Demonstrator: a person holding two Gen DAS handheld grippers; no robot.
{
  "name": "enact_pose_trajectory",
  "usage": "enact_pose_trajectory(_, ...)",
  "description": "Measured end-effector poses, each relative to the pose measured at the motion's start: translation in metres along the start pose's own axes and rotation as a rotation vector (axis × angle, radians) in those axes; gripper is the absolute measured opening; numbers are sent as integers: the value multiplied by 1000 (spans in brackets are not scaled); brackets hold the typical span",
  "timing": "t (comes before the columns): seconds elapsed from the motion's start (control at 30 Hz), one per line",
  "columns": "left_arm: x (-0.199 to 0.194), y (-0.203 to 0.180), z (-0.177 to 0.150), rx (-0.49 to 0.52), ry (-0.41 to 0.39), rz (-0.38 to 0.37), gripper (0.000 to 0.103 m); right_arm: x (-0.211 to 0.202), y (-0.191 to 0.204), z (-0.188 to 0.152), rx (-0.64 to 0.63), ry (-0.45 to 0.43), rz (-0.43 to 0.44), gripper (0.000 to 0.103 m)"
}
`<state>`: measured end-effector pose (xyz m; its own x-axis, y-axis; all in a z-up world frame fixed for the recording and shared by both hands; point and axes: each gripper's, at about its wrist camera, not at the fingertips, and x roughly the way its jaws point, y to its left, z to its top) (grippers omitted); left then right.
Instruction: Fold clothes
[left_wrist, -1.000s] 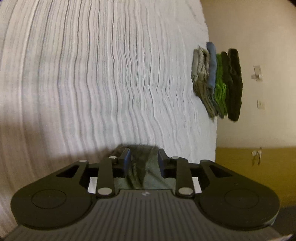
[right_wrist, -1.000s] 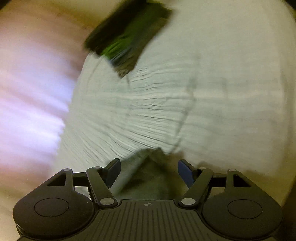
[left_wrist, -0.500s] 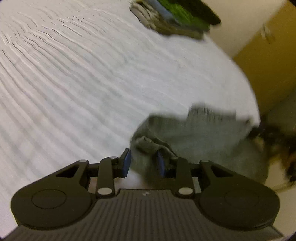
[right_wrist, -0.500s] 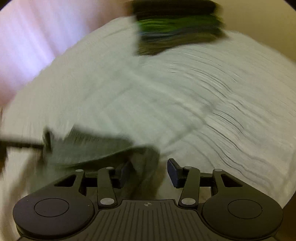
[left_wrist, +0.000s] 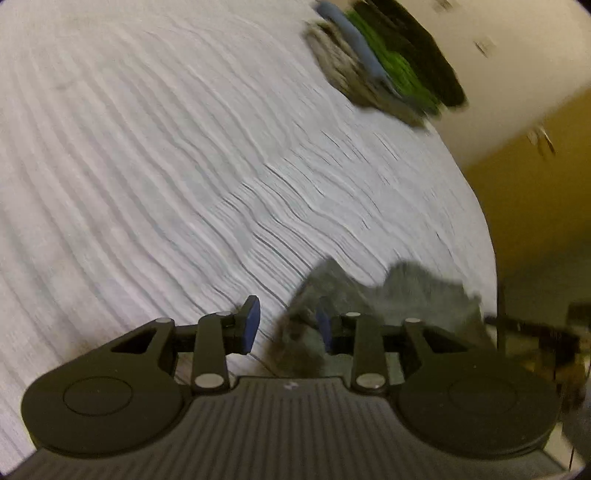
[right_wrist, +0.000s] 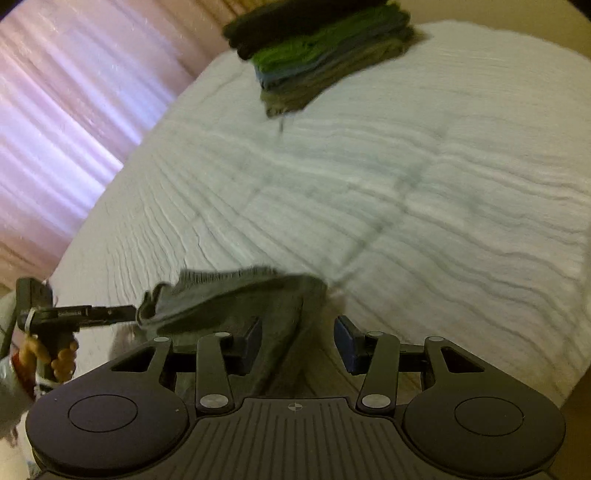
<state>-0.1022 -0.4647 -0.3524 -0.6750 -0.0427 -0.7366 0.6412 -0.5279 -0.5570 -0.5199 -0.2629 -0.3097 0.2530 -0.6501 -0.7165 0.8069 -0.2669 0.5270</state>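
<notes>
Grey cloth between both tools (blurred)

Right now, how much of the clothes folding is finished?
Done: a stack of folded clothes sits at the far end of the white bedspread. In hand: one grey garment stretched between the left gripper and the right gripper; both have jaws apart, so the grip is unclear. Left: folding it and adding it to the stack.
</notes>
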Motion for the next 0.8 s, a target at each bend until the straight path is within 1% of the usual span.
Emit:
enact_pose_trajectory(0.03,6,-1,1,16,11,-11,39,3,-1,0,8,2,9,47)
enact_pose_trajectory(0.13,21,0,8,22,11,-45,39,13,-4,1,33,7,37,47)
enact_pose_trajectory(0.17,25,2,11,6,12,-61,37,16,-5,2,42,9,46,47)
enact_pose_trajectory(0.2,29,4,14,-14,14,-78,31,19,-6,2,50,11,55,47)
enact_pose_trajectory(0.23,28,5,16,-24,-1,-94,9,22,-7,3,58,13,64,40)
enact_pose_trajectory(0.27,26,4,17,-30,-22,-109,0,25,-8,3,67,15,73,2)
enact_pose_trajectory(0.3,23,3,17,-36,-43,-124,1,24,-6,5,61,11,86,3)
enact_pose_trajectory(0.33,20,2,18,-43,-64,-139,1,17,-2,5,42,-14,93,3)
enact_pose_trajectory(0.43,-3,10,14,-115,-185,-182,0,3,6,7,4,-71,106,3)
enact_pose_trajectory(0.47,-9,14,12,-142,-222,-180,0,4,4,7,16,-74,102,3)
enact_pose_trajectory(0.5,-11,16,11,-160,-241,-169,0,5,2,7,28,-77,97,3)
enact_pose_trajectory(0.57,-3,16,11,-171,-209,-98,1,20,-9,7,104,-27,69,3)
enact_pose_trajectory(0.6,3,15,12,-168,-183,-52,1,22,-10,6,123,-21,44,12)
enact_pose_trajectory(0.63,8,14,11,-161,-163,-18,3,24,-11,6,142,-16,20,24)
enact_pose_trajectory(0.67,11,13,10,-158,-151,1,4,26,-12,5,161,-11,-5,40)
enact_pose_trajectory(0.7,12,13,9,-162,-144,2,12,23,-8,5,140,-21,-13,42)
enact_pose_trajectory(0.73,11,14,8,-172,-149,-4,23,20,-4,4,119,-32,-20,42)
enact_pose_trajectory(0.77,9,15,6,-184,-159,-10,27,16,0,4,97,-43,-27,42)
enact_pose_trajectory(0.8,7,16,5,-197,-166,-16,29,13,4,4,75,-54,-34,42)
